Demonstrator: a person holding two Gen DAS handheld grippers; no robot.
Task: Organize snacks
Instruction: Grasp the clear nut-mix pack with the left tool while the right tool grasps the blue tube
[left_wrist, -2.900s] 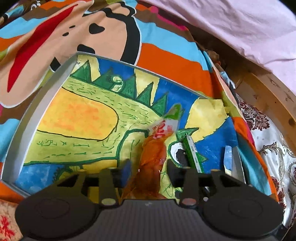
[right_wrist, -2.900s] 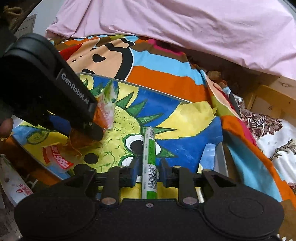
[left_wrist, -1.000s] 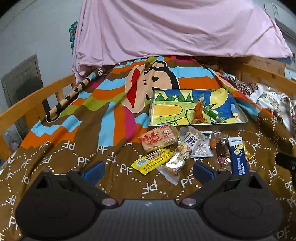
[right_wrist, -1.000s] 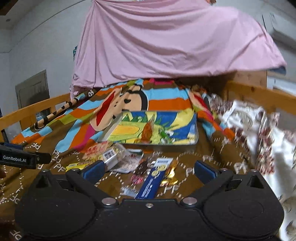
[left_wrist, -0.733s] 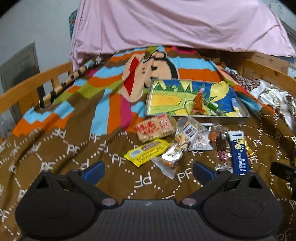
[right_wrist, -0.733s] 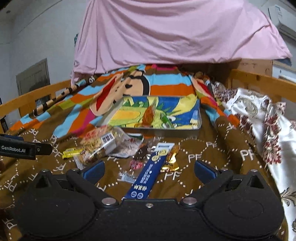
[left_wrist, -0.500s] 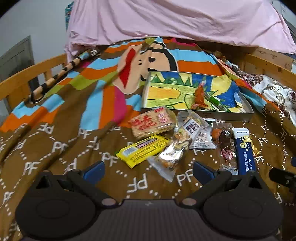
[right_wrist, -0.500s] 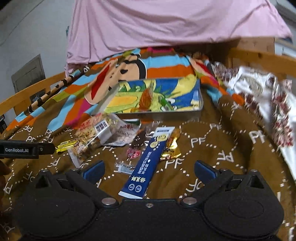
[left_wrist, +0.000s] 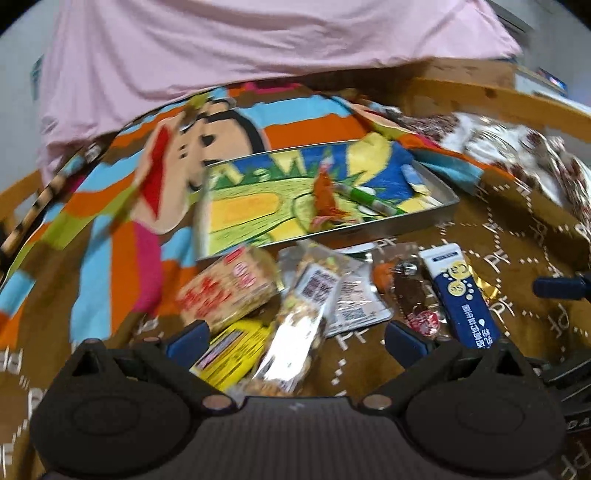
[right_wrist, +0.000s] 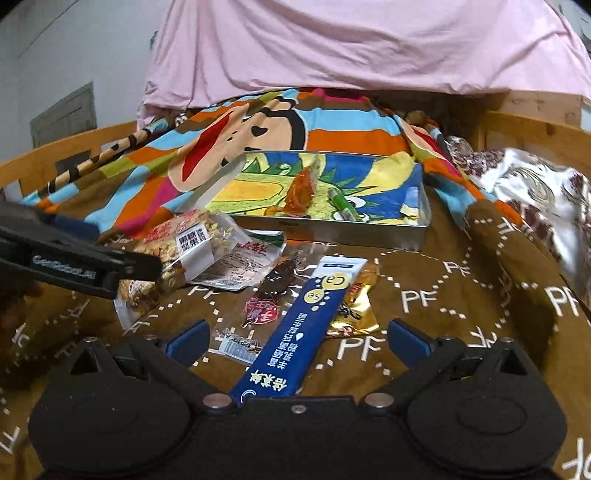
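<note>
Both grippers have dropped from the tray back toward the loose snacks | left gripper (left_wrist: 295, 334) and right gripper (right_wrist: 297, 338) spread wide, empty | tray (right_wrist: 332, 229) holds an orange packet (right_wrist: 301, 192) and green stick (right_wrist: 343, 203) | blue box (right_wrist: 306, 325), nut bag (left_wrist: 295, 332) and other packets wait on the blanket (right_wrist: 461, 295).

Left gripper (left_wrist: 295, 336), jaws wide, above nut packet (left_wrist: 295, 332).

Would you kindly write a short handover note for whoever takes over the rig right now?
Left claw: open, empty, low over the nut packet.
Right claw: open, empty, over the blue stick pack.
Done: the orange snack and green tube lie in the tray.
Left: the remaining packets on the brown blanket.
</note>
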